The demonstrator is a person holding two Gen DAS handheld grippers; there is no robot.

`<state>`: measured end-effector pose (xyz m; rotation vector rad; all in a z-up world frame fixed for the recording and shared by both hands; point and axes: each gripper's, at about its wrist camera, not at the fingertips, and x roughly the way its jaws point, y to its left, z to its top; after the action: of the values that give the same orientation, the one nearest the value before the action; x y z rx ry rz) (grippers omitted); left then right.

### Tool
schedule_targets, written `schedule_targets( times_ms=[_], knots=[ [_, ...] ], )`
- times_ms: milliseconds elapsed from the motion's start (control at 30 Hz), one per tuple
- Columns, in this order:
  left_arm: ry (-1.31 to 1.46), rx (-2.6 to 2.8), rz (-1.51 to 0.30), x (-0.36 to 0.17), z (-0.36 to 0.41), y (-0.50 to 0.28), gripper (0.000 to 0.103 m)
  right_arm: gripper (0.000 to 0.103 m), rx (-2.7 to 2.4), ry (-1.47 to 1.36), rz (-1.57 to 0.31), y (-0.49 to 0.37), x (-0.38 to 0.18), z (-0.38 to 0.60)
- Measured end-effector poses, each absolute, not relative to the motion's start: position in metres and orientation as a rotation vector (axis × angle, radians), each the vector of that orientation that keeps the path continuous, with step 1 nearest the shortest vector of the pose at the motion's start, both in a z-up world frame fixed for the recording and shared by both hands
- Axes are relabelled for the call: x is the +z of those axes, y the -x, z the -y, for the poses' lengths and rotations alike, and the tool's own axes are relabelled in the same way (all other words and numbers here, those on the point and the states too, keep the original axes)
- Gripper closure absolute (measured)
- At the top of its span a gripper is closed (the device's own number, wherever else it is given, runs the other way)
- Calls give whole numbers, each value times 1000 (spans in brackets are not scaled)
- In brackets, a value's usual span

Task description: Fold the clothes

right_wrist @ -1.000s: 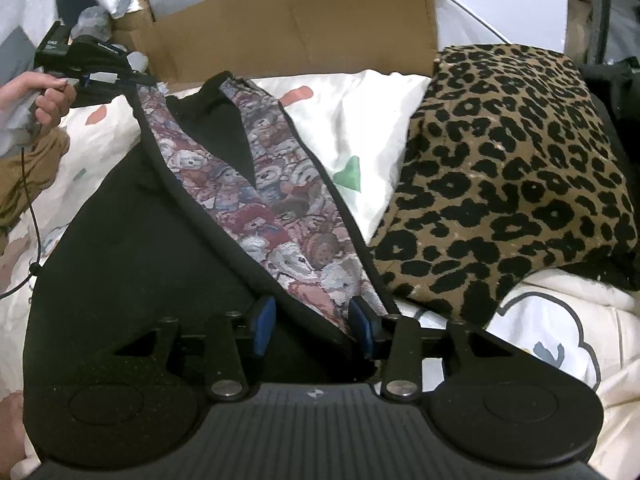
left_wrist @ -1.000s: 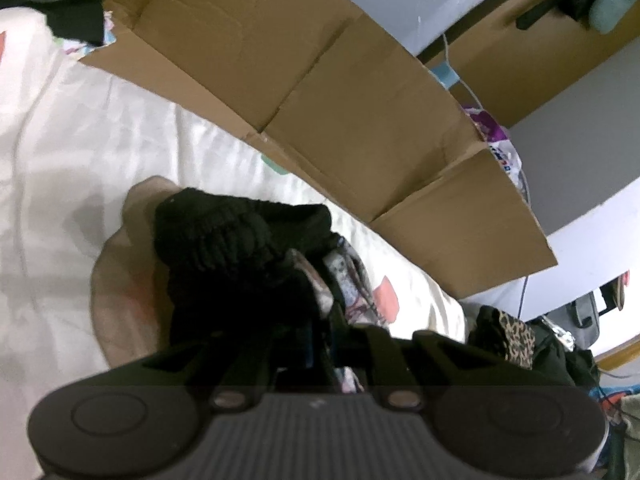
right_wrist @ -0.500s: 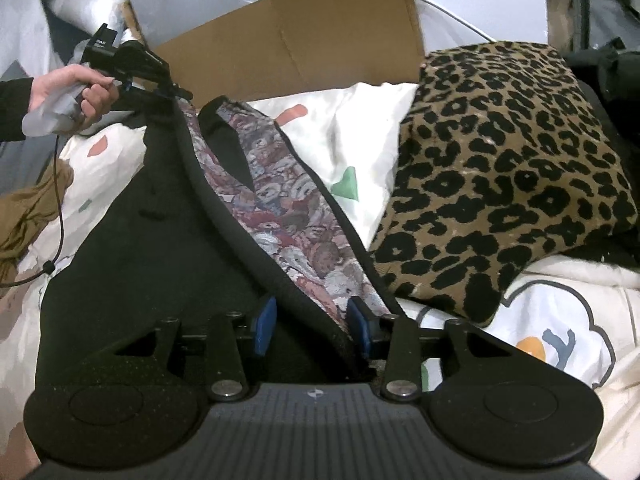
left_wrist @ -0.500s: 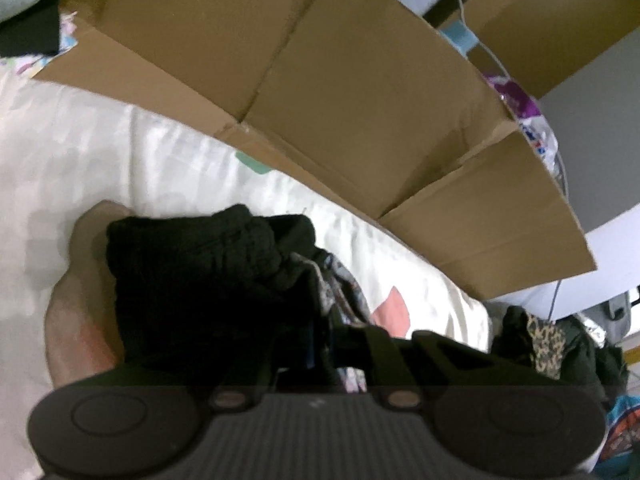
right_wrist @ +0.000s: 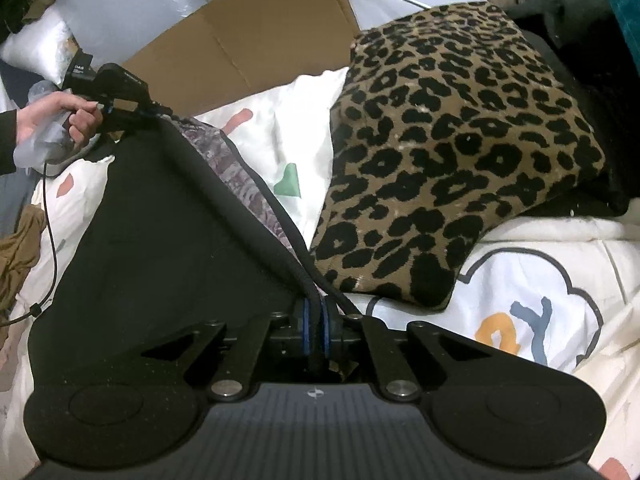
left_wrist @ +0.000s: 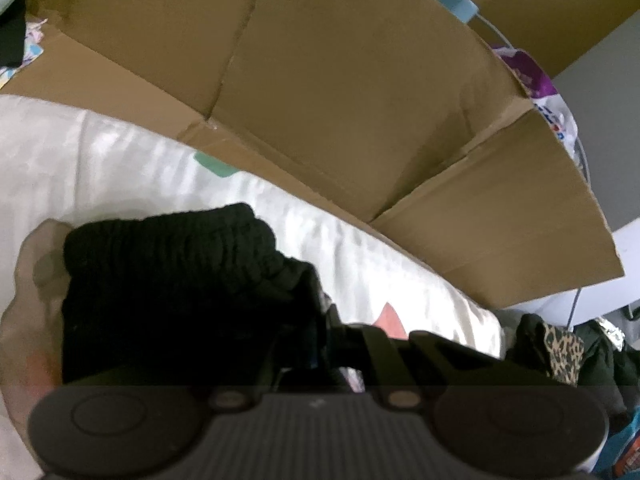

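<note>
Cardboard (right_wrist: 248, 44) backs the bed (right_wrist: 540, 280); the black garment (right_wrist: 168, 240) stretches lengthwise between the right claw (right_wrist: 316, 320) and left claw (right_wrist: 158, 110), both pinching its hem.

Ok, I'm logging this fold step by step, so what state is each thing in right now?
Right tool: shut on the black garment's edge.
Left tool: shut on the garment's far corner.
Black garment: held taut between both tools, patterned lining showing along its edge.
Leopard cushion: lying beside the garment, untouched.
Cardboard box: flaps open, behind the bedding.
Bedsheet: spread out, rumpled.
</note>
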<state>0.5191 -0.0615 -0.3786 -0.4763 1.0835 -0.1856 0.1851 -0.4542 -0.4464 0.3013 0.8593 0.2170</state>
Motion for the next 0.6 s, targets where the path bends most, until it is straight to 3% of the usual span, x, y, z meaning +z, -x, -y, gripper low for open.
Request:
schedule_targets(
  times_ms=[600],
  knots=[
    [376, -177, -1152, -415, 99, -549, 96, 98, 188, -383, -901, -193, -454, 462]
  ],
)
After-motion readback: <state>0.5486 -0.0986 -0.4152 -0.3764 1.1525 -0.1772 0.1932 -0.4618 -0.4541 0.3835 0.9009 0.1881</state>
